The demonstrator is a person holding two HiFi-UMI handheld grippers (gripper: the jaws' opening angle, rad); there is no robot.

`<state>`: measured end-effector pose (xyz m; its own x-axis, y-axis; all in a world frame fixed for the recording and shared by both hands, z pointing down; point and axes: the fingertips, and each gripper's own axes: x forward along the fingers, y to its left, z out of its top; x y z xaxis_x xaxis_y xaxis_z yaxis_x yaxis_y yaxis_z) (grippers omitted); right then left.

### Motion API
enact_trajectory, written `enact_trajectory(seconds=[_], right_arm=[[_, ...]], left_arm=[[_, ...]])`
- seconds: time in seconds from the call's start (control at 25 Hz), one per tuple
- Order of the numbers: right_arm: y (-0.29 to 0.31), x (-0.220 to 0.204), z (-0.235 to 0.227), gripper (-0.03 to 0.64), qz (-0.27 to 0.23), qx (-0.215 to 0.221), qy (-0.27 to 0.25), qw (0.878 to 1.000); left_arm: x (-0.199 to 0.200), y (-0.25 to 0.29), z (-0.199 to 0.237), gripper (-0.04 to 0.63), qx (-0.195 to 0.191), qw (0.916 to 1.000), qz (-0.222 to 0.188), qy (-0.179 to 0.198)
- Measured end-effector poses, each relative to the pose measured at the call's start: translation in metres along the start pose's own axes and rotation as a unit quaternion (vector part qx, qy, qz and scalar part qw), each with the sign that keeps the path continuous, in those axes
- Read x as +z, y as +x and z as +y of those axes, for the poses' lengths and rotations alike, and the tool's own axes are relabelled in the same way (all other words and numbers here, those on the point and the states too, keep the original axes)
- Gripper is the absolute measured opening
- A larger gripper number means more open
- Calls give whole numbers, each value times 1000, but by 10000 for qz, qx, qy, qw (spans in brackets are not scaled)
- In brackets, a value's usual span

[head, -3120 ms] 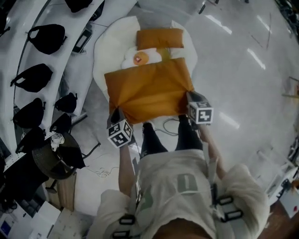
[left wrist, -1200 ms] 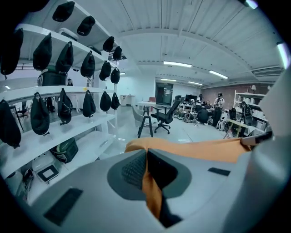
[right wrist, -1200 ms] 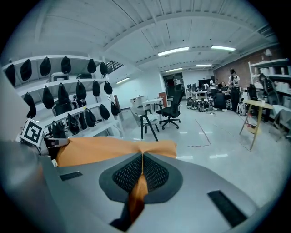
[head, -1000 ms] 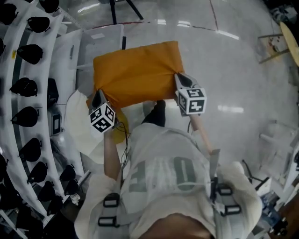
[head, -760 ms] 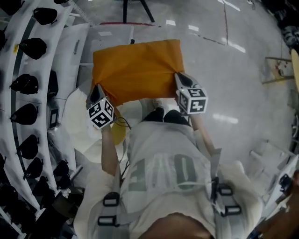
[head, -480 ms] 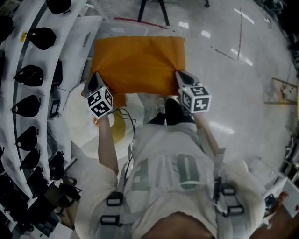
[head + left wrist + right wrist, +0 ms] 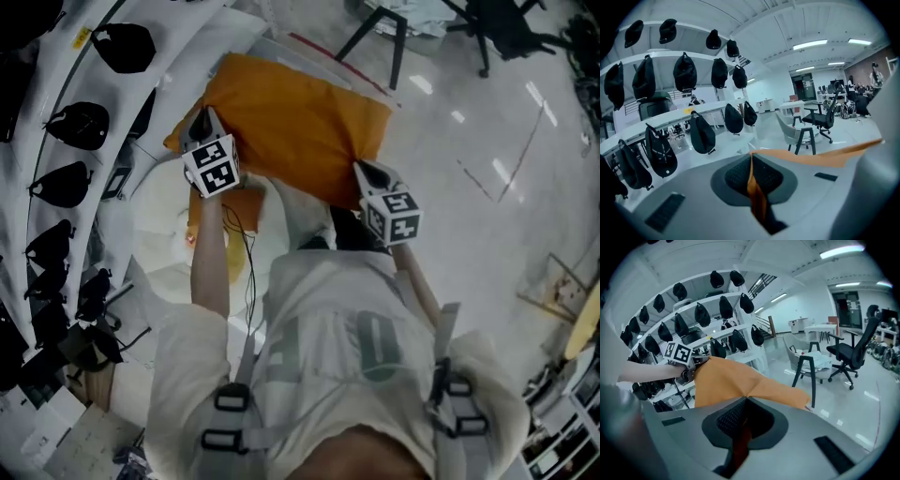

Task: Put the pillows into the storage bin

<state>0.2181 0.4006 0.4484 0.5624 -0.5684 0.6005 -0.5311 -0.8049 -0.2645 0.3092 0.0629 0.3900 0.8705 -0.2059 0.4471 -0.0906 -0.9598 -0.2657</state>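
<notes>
An orange pillow (image 7: 300,122) hangs in the air between a person's left hand-held gripper (image 7: 201,122) and right hand-held gripper (image 7: 362,171), each clamped tight on a near corner of its fabric, beside white shelves (image 7: 56,94) of black bags (image 7: 80,127), a clear storage bin (image 7: 314,52) edging out beyond it.
</notes>
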Motion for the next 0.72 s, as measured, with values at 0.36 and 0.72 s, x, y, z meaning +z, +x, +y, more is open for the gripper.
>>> enact_trajectory(seconds=[0.36, 0.72], right_arm=[[108, 38, -7, 9, 680, 557, -280, 9957], [207, 69, -1, 9, 973, 444, -305, 9938]], left_arm=[[4, 127, 31, 12, 23, 9992, 236, 309], [10, 243, 62, 12, -288, 9985, 140, 454]])
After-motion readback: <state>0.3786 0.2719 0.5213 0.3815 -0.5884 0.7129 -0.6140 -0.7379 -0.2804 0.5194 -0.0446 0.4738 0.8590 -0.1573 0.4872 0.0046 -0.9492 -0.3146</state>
